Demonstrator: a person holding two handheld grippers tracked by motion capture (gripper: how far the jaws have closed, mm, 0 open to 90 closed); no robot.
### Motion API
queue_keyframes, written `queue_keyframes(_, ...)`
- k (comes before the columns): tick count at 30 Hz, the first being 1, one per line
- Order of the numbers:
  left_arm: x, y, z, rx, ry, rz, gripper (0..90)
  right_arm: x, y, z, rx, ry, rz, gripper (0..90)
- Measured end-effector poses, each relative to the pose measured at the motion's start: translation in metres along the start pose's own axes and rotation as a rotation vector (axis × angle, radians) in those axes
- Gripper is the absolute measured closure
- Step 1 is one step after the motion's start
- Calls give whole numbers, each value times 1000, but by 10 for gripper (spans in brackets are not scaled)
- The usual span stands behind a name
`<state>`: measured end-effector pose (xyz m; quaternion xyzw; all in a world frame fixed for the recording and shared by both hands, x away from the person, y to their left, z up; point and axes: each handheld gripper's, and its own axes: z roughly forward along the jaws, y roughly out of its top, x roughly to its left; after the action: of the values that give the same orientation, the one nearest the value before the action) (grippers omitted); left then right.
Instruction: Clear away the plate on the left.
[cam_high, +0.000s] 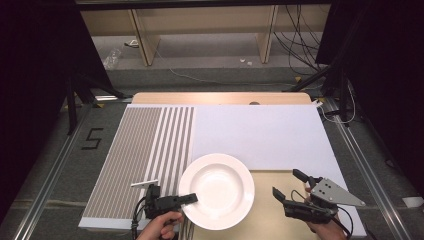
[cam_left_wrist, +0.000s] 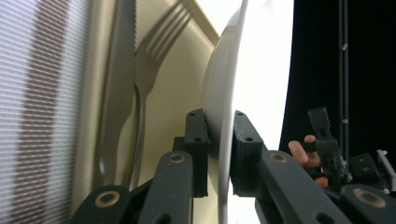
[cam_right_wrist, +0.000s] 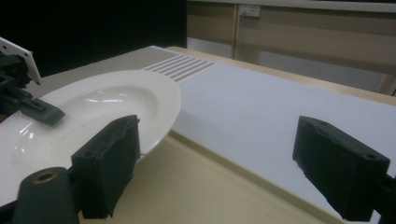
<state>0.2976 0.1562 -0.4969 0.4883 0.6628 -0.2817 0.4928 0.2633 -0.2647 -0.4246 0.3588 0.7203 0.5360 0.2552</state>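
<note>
1. We see the white plate (cam_high: 217, 190) in the lower middle of the high view, resting across the near edge of the white mat (cam_high: 260, 135) and the bare tan counter (cam_high: 265, 220) below it.
2. In the left gripper view the plate's rim (cam_left_wrist: 224, 140) runs up the centre of the frame, edge-on, with one jaw on each face of it.
3. Our left gripper (cam_high: 187, 199) comes in from the lower left of the high view and is clamped on the plate's left rim.
4. In the left gripper view, a knife (cam_left_wrist: 119, 93) and a fork (cam_left_wrist: 144, 88) lie side by side on the tan surface, left of the plate.
5. Our right gripper (cam_high: 286, 186) sits at the lower right of the high view, just right of the plate and apart from it, with its jaws spread wide and nothing between them.
6. In the right gripper view the plate lies at the left, with white mat between the two jaws.
7. A striped mat (cam_high: 140, 160) covers the left part of the counter, touching the white mat's left edge.
</note>
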Motion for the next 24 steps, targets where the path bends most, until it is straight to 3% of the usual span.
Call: queue_keyframes(24,-15,-22,48,134,27,62,791,0,0,0,-17,1,1,157)
